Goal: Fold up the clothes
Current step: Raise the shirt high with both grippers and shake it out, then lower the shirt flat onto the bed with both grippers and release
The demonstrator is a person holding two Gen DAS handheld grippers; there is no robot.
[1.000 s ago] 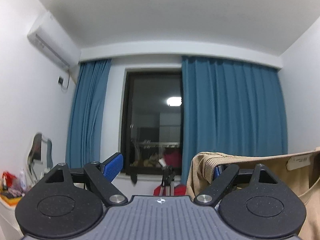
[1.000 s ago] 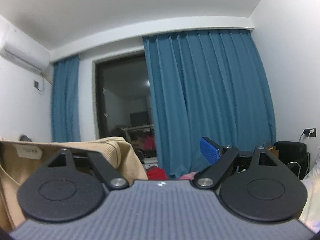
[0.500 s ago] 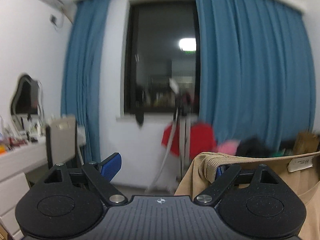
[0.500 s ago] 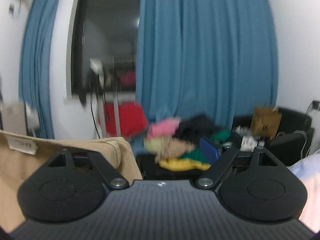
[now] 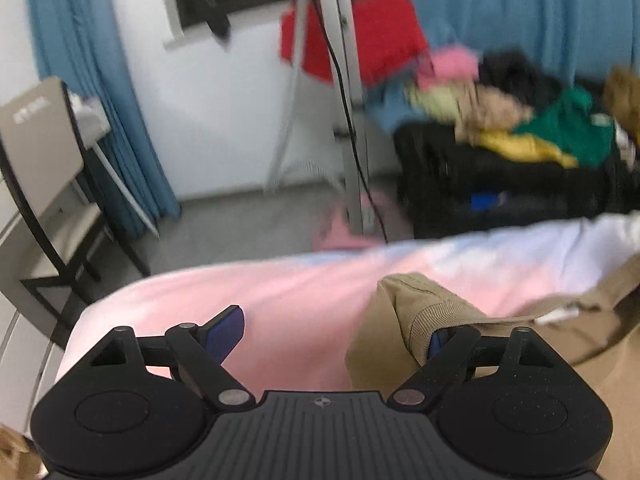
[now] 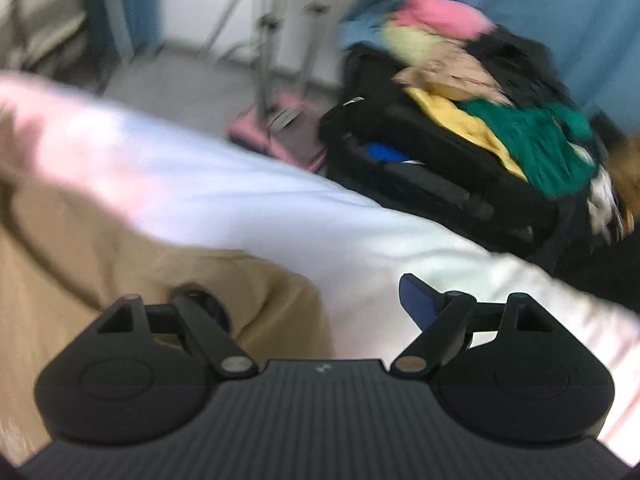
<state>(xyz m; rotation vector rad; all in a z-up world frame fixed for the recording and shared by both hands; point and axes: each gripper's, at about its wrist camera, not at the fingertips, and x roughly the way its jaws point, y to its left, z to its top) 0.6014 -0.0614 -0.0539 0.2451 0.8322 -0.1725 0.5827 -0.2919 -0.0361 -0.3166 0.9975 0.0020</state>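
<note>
A tan sweater (image 5: 404, 312) with a ribbed collar hangs over the right finger of my left gripper (image 5: 332, 332). That gripper stands open, its blue left pad (image 5: 224, 330) bare above the pink-white bed sheet (image 5: 280, 292). In the right wrist view the same tan sweater (image 6: 120, 248) drapes over and hides the left finger of my right gripper (image 6: 312, 304). This gripper is open too, with its blue right pad (image 6: 418, 302) bare. The sweater spreads between the two grippers, low over the bed sheet (image 6: 260, 208). Both views are blurred.
Past the bed's far edge lies an open black suitcase (image 5: 500, 172) piled with coloured clothes (image 6: 520, 136). A metal stand (image 5: 348, 120) with a red garment (image 5: 384, 28) is beside it. A chair (image 5: 44, 168) and blue curtain (image 5: 92, 80) are at the left.
Both grippers have tipped and dropped from facing the window and ceiling to looking down at the bed. The sweater came down with them, still hung on one finger of each.
</note>
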